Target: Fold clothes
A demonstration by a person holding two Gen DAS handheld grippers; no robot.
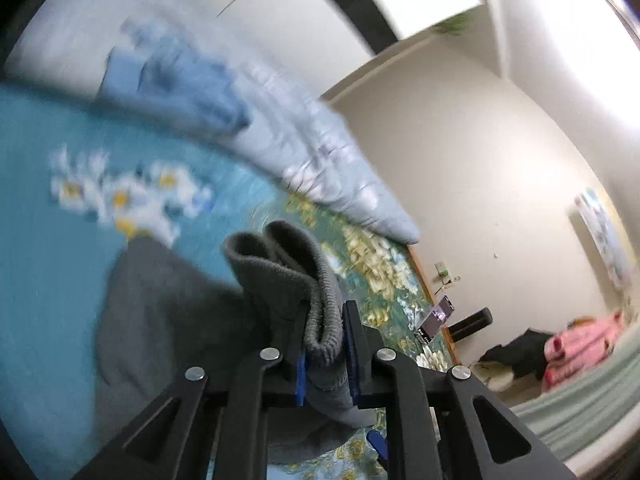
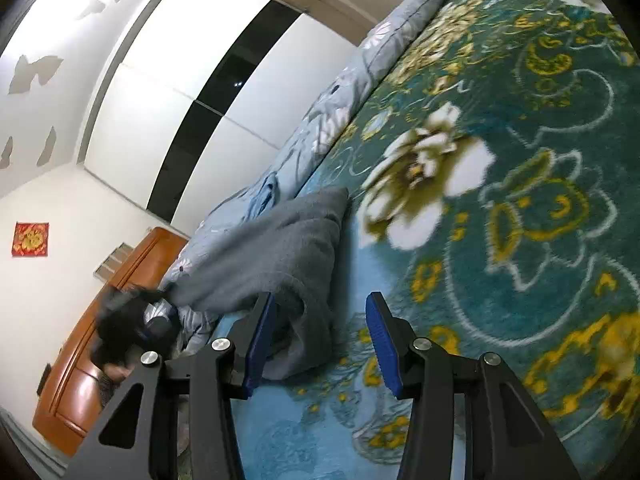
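A grey knitted garment [image 1: 280,280] is pinched between the blue pads of my left gripper [image 1: 326,340], which is shut on its ribbed edge and holds it above the blue flowered bedspread [image 1: 48,240]; the rest of the cloth hangs down to the left. In the right wrist view the same grey garment [image 2: 280,248] lies bunched on the bedspread [image 2: 520,160]. My right gripper [image 2: 320,340] is open and empty, its left finger beside the garment's lower fold. The left wrist view is blurred by motion.
A pale blue quilt [image 1: 312,152] lies along the far side of the bed, with a blue folded cloth [image 1: 180,80] on it. A phone [image 1: 436,318] stands at the bed's edge. A wooden headboard [image 2: 80,360] and a white wardrobe [image 2: 180,60] show in the right wrist view.
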